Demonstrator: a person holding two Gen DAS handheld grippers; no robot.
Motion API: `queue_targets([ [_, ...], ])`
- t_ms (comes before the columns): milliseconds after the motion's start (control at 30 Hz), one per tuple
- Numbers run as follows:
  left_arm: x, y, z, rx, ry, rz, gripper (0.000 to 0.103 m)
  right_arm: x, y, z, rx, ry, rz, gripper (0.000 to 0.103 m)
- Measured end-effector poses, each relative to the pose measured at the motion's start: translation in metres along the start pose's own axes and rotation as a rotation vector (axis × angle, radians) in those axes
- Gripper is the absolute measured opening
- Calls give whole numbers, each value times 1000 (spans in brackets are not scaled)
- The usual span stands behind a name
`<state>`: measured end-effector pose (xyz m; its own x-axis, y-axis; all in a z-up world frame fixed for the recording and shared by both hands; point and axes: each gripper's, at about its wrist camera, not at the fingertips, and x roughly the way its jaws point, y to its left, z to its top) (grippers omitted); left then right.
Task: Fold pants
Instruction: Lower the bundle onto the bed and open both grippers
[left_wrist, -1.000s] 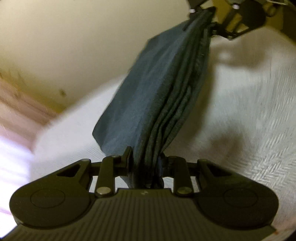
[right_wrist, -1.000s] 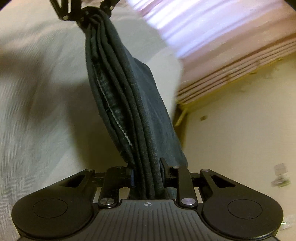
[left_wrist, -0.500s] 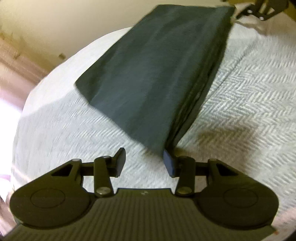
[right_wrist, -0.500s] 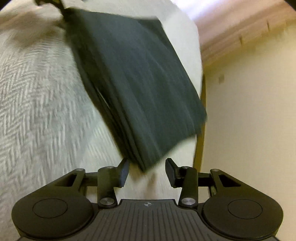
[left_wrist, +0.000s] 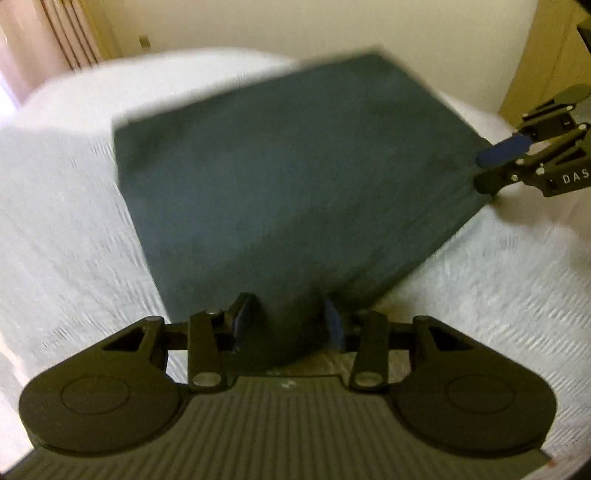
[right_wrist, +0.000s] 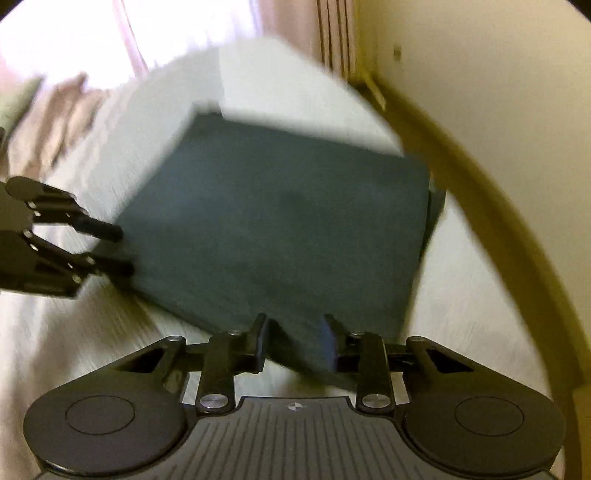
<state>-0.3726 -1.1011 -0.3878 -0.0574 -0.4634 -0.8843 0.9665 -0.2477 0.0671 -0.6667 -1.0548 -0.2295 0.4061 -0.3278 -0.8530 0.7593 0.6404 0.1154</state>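
Observation:
The dark blue-grey pants lie folded into a thick rectangle on the white bedspread. My left gripper is open, and the near corner of the pants sits loosely between its fingers. In the right wrist view the same folded pants lie flat, with my right gripper open astride another corner. Each gripper shows in the other's view: the right gripper at the pants' right corner, the left gripper at the pants' left corner. Both images are motion-blurred.
The bedspread ends close behind the pants, where a yellowish wooden bed frame curves past a cream wall. Pink curtains hang at the far left. A pale wooden cabinet stands at the right.
A second ago both grippers were shut on the pants, holding them up stretched between them. The pants now lie flat on the bed and both grippers have opened.

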Motion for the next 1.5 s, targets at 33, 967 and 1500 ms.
queue_targets([
  [33, 0, -1, -2, 10, 2, 2, 40, 6, -2, -1, -22, 21, 2, 27],
  [967, -36, 91, 61, -339, -135, 40, 35, 17, -83, 88, 263, -192, 50, 28],
  [1500, -102, 16, -12, -502, -29, -2, 56, -51, -7, 25, 297, -127, 7, 65],
])
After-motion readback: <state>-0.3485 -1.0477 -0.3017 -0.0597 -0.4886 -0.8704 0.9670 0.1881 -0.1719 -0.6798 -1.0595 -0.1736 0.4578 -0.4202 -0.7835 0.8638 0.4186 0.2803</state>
